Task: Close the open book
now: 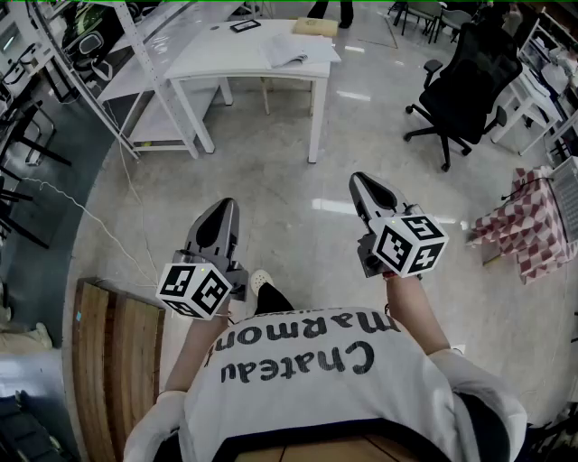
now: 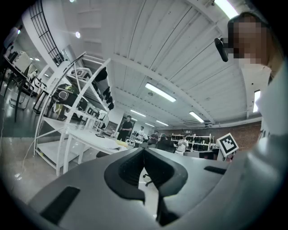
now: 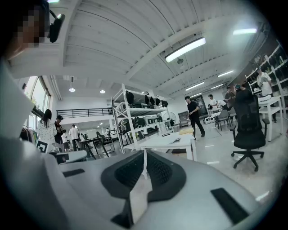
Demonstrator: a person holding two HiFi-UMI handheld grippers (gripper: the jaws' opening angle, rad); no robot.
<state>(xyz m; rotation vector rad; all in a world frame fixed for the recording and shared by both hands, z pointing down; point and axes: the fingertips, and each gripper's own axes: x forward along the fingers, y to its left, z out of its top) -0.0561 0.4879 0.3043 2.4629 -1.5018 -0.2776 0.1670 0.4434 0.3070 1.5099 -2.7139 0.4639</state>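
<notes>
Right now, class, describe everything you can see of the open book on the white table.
The open book lies flat at the right end of the white table. Its spread pages look pale and papery, and from the right gripper view they rise slightly off the tabletop. It rests on the tabletop. A yellowish block sits close behind it, but I cannot tell whether they touch. Its print is too small to read.

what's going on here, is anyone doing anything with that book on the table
Not yet. A person stands out on the floor with a gripper in each hand. The left gripper and the right gripper both have their jaws together with nothing between them. The open book lies on the white table across the room, apart from both grippers and still open. The grippers point roughly toward that table, so closing the book has not begun.
</notes>
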